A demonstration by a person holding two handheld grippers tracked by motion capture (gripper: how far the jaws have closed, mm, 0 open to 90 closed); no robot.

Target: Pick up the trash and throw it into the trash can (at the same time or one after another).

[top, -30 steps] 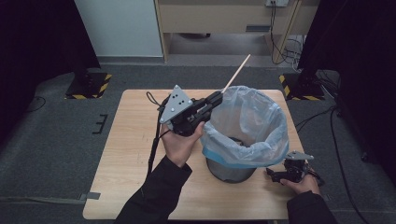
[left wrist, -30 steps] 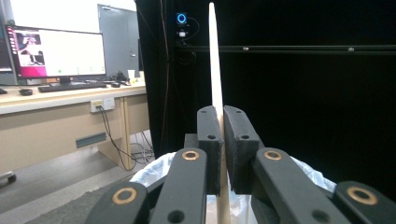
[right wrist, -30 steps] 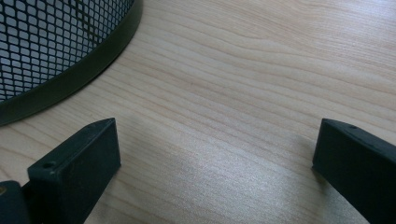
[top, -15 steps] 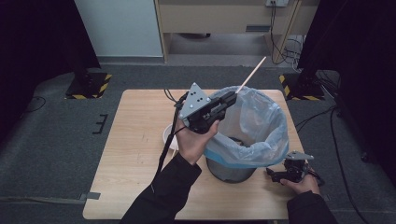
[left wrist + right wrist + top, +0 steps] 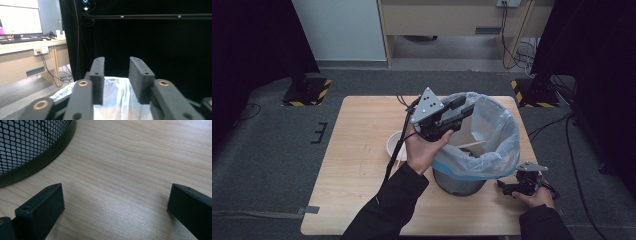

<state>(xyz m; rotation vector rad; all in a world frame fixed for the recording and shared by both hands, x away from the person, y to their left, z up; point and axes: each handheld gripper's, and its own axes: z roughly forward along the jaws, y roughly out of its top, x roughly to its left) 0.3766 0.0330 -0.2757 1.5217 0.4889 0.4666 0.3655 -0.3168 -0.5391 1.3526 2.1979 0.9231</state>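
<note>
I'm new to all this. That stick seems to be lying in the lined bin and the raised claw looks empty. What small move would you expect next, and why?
Probably drawing the left gripper back from over the bin toward the white bowl. Its jaws stand apart with nothing between them, and the stick lies inside the bag, so the drop looks done. The right gripper rests open on the table beside the bin.

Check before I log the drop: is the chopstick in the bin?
In. The chopstick lies inside the bagged bin; the left gripper is open above.
</note>
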